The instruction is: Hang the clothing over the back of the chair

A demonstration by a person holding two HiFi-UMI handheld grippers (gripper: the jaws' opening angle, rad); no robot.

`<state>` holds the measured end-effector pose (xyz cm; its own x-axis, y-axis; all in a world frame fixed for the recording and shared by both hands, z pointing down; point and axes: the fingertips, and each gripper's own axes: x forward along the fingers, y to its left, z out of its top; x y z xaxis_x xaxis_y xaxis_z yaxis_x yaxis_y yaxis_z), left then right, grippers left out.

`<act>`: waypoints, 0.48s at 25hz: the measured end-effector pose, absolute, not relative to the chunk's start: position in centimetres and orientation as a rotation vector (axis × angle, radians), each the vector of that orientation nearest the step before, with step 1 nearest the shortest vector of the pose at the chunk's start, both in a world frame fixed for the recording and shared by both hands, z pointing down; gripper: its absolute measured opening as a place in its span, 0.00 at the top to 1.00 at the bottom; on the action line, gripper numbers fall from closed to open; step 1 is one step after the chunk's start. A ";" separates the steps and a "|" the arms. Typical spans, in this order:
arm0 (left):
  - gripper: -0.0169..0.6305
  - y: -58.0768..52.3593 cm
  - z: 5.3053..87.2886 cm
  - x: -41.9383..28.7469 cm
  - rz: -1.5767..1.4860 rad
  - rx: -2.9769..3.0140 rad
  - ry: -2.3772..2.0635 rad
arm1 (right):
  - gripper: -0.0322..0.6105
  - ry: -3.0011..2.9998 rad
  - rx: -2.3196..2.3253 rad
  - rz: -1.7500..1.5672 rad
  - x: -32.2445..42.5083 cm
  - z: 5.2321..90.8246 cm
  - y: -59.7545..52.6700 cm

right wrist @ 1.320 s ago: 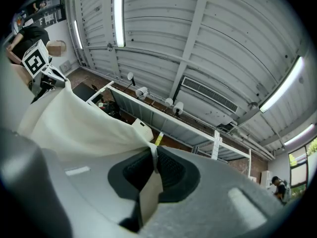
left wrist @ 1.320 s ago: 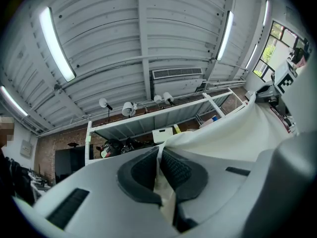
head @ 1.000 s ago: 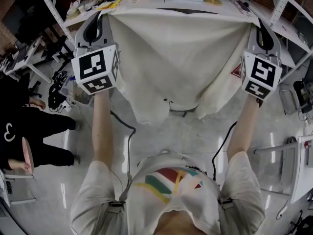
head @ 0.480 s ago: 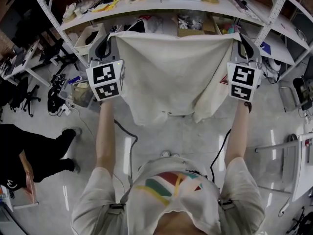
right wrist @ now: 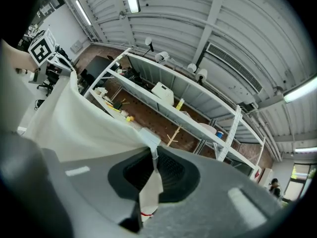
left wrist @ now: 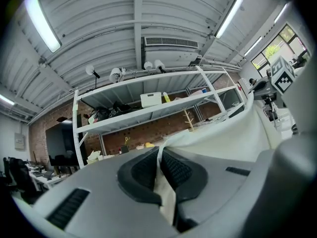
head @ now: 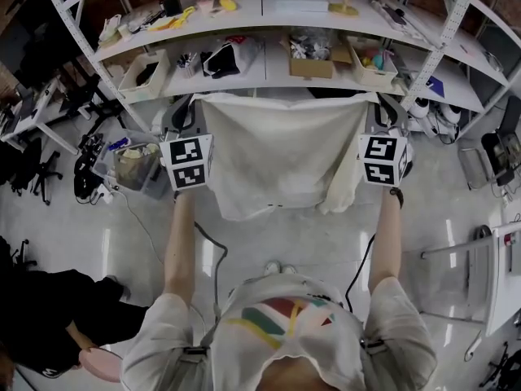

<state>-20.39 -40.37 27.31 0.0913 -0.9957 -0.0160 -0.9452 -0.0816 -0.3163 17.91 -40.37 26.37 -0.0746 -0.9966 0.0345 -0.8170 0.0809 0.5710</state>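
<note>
Shelving rack (head: 269,55): straight ahead of both pairs of jaws, beyond the cloth; loaded with boxes and oddments.
Clothing (head: 281,149): cream garment spread wide between the two grippers; top edge taut and about level, the rest hanging free below the jaws, clear of the floor (head: 122,235).
Long axis: along that taut top edge, from one pair of jaws across to the other, crosswise to the way both grippers point.
Chair: no back made out for certain; likely hidden behind the spread cloth, ahead of and below the jaws.
Left gripper (left wrist: 159,168): clamped tight on one upper corner, fabric pinched between the ribbed pads (left wrist: 177,170) and leading off to the jaws' right.
Right gripper (right wrist: 152,167): pressed together on the opposite corner, a small tab poking back through; cloth leading off to the jaws' left.
Nearer hand: neither; both at much the same reach and height.
Next move, as a judgement: top edge carried forward over the chair back, both corners kept level.
</note>
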 end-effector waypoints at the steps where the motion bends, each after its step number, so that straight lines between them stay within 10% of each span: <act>1: 0.95 -40.4 27.6 -20.4 -0.305 -2.128 1.942 | 0.93 -1.944 1.783 -0.569 17.9 26.7 -40.4; 12: 0.95 -38.4 27.6 -20.3 -0.275 -2.134 1.915 | 0.93 -1.927 1.775 -0.576 17.9 27.1 -38.6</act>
